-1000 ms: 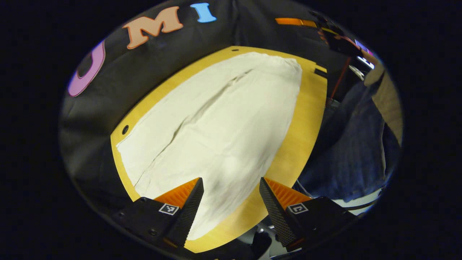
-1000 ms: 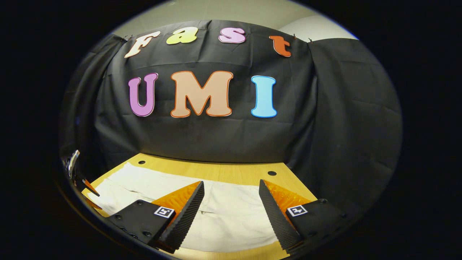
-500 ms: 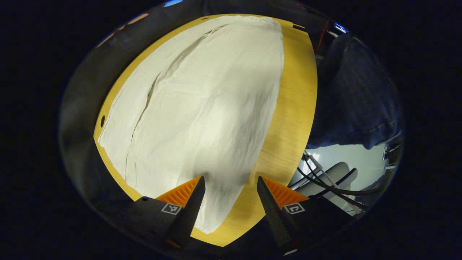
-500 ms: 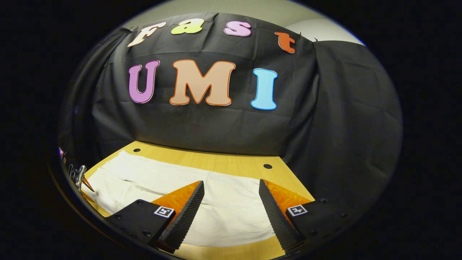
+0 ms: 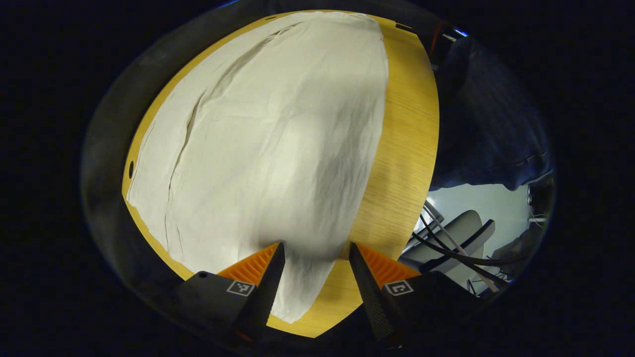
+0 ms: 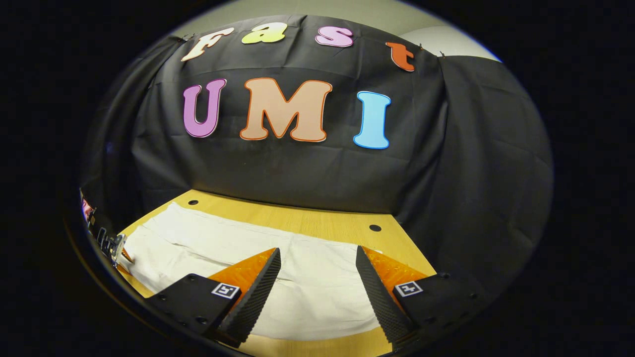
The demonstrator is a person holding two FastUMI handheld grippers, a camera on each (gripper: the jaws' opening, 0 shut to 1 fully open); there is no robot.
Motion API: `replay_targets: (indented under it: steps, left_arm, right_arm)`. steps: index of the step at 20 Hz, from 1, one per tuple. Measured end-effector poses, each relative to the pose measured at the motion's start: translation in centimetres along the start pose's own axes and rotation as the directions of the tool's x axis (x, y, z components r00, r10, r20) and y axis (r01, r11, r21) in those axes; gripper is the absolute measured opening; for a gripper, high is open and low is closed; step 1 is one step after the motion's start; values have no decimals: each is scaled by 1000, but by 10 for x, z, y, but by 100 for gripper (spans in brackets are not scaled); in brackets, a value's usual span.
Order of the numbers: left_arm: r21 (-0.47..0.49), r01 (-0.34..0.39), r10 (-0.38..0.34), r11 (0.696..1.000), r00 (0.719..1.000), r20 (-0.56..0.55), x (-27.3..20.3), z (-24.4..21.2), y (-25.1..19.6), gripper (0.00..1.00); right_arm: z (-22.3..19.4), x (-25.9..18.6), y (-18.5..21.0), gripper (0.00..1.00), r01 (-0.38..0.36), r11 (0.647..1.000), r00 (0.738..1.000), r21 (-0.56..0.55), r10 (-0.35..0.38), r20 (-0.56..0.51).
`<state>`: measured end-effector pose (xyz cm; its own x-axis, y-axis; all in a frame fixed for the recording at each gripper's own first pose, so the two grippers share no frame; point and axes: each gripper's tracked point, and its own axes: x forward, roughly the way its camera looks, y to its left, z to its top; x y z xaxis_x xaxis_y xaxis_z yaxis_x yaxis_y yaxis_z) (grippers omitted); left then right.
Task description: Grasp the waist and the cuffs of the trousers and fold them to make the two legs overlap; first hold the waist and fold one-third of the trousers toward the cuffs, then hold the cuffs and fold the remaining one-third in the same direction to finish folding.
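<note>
Cream-white trousers [image 5: 268, 144] lie flat along the wooden table [image 5: 407, 144], the two legs side by side with a seam line between them. My left gripper [image 5: 315, 282] hangs open above one narrow end of the trousers, and the cloth's near corner lies between its fingers. In the right gripper view the trousers [image 6: 307, 287] spread across the table [image 6: 317, 223], and my right gripper [image 6: 317, 290] stands open just above their other end. The left gripper [image 6: 116, 245] shows small at the far left edge of that view.
Black cloth walls close the booth behind and beside the table. Past the table's long edge in the left gripper view are a person's dark blue clothing [image 5: 491, 134], a pale floor with black cables [image 5: 461, 248], and a chair part.
The left gripper has tilted down and come closer over the trousers' end; its fingers stand slightly narrower. The right gripper's view has shifted a little, still open over the cloth.
</note>
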<state>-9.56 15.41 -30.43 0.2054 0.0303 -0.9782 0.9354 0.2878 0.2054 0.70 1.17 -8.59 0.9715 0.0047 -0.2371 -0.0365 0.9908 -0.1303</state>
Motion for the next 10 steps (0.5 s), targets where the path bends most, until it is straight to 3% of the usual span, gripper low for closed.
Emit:
replay_targets:
  steps: [5,7,10]
  left_arm:
    - [24,82,-80,996,994,-73,4,1,-3,77]
    - [51,89,-83,995,991,-100,5,1,0,77]
    - [45,83,-77,996,991,-112,6,1,1,69]
  right_arm:
    - [-9,6,-3,98,-46,999,998,-29,45,-31]
    - [-15,10,-2,98,-79,995,996,-57,77,-49]
    - [-24,13,-1,98,-148,984,987,-99,140,-81]
